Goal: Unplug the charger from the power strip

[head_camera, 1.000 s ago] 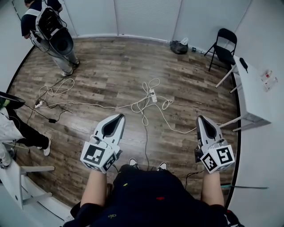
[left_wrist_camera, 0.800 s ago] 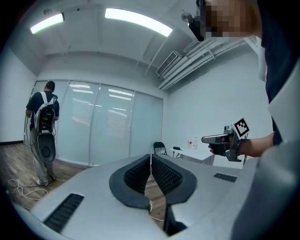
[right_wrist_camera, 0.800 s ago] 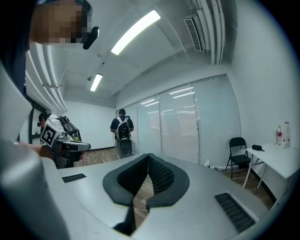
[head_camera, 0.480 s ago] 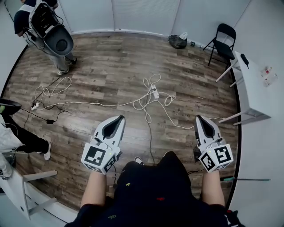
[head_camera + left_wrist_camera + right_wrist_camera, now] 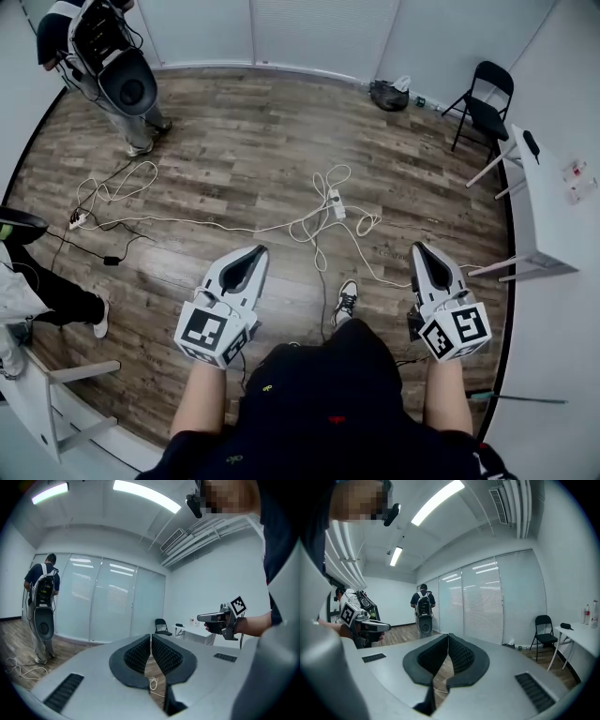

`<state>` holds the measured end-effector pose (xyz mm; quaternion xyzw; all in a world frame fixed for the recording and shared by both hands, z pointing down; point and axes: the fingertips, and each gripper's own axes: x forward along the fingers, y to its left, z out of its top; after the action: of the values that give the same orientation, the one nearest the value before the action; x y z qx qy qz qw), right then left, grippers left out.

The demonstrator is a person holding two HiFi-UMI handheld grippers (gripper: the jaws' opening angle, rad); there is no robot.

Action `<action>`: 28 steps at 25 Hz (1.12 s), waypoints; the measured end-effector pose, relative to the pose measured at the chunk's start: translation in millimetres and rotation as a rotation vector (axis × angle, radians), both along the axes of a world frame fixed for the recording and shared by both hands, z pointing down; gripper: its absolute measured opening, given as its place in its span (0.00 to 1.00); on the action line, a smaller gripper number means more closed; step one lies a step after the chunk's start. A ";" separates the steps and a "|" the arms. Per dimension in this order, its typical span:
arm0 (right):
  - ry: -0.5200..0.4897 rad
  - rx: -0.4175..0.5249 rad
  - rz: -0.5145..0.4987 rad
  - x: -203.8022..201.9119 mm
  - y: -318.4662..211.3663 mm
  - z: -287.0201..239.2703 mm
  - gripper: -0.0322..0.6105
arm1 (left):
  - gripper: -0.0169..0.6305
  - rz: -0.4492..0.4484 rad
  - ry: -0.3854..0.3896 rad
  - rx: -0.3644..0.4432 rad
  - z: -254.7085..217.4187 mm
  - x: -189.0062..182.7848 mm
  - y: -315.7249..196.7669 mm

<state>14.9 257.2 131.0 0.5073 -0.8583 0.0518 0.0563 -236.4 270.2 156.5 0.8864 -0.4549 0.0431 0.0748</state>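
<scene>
A white power strip lies on the wooden floor in the head view, in a tangle of white cable. Anything plugged into it is too small to make out. My left gripper is held out level above the floor, left of the strip and well short of it, jaws shut and empty. My right gripper hangs to the strip's right, also shut on nothing. In the left gripper view the closed jaws point across the room. The right gripper view shows its closed jaws the same way.
A person with a backpack rig stands at the far left. A second strip and black adapter lie left. A folding chair, black bag and white table stand right. My shoe is ahead.
I have stepped forward: a shoe now shows ahead of my body and the floor has shifted in view. Both grippers travelled with me and stayed shut.
</scene>
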 end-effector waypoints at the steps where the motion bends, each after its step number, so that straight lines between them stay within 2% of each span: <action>1: -0.005 0.001 -0.007 0.8 -11.2 0.9 0.08 | 0.07 -0.005 -0.004 -0.005 0.5 1.4 -8.6; 8: -0.033 -0.030 -0.062 24.0 -107.5 10.3 0.08 | 0.07 -0.040 -0.032 -0.031 -3.3 29.8 -93.9; 19: -0.046 -0.102 -0.095 124.2 -273.5 42.6 0.08 | 0.07 -0.070 -0.061 -0.053 4.2 135.8 -262.8; 24: -0.047 -0.131 -0.075 150.7 -325.6 57.4 0.08 | 0.07 -0.029 -0.090 -0.077 13.7 173.6 -309.2; 28: -0.034 -0.148 -0.057 158.4 -352.7 66.8 0.08 | 0.07 0.020 -0.106 -0.098 21.4 187.3 -342.9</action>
<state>173.3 -95.5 197.7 0.4763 -0.8670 0.1221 0.0807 -49.1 -72.7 177.9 0.8827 -0.4465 0.1131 0.0935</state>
